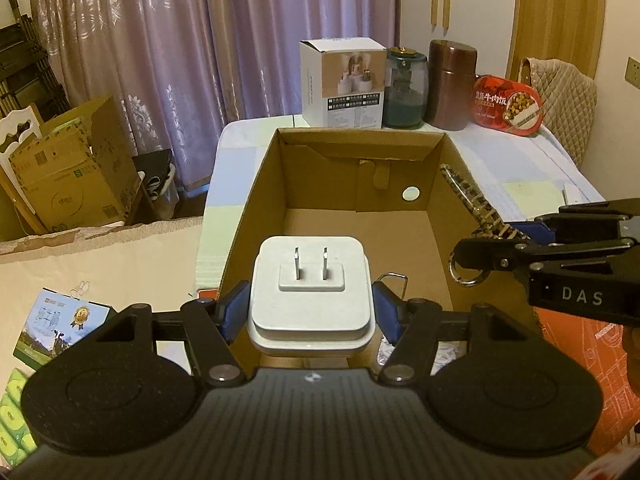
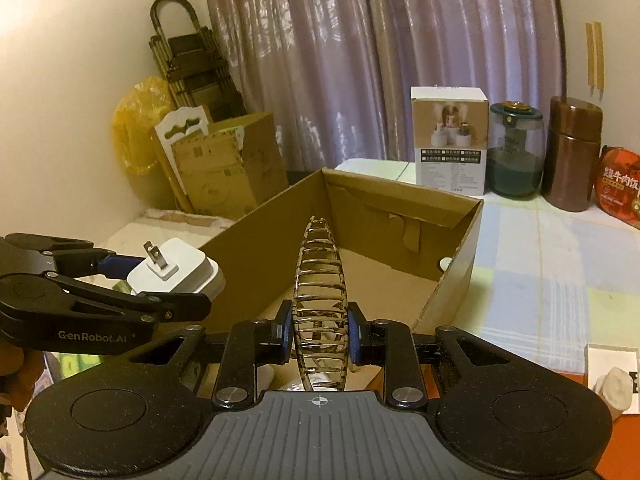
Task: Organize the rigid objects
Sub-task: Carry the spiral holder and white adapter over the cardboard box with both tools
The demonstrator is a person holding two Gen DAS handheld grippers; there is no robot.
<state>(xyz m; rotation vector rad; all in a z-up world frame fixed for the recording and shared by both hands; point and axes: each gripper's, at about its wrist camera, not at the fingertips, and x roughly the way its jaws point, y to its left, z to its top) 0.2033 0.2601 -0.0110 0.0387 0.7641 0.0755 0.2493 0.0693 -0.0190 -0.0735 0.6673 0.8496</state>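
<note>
My left gripper (image 1: pixel 310 306) is shut on a white power adapter (image 1: pixel 310 300) with two prongs facing forward, held above the near edge of an open cardboard box (image 1: pixel 256 184). It also shows in the right wrist view (image 2: pixel 176 268). My right gripper (image 2: pixel 319 330) is shut on a brown tortoiseshell hair clip (image 2: pixel 320 288), held over the box's (image 2: pixel 456 280) near right side. In the left wrist view the clip (image 1: pixel 476 204) sticks out from the right gripper over the box's right wall.
On the table (image 1: pixel 520 168) behind the box stand a white carton (image 1: pixel 344 84), a green glass jar (image 1: pixel 404 88), a brown canister (image 1: pixel 452 84) and a red food tub (image 1: pixel 508 106). Cardboard boxes (image 2: pixel 224 168) and a folding cart (image 2: pixel 188 64) stand at the left by the curtain.
</note>
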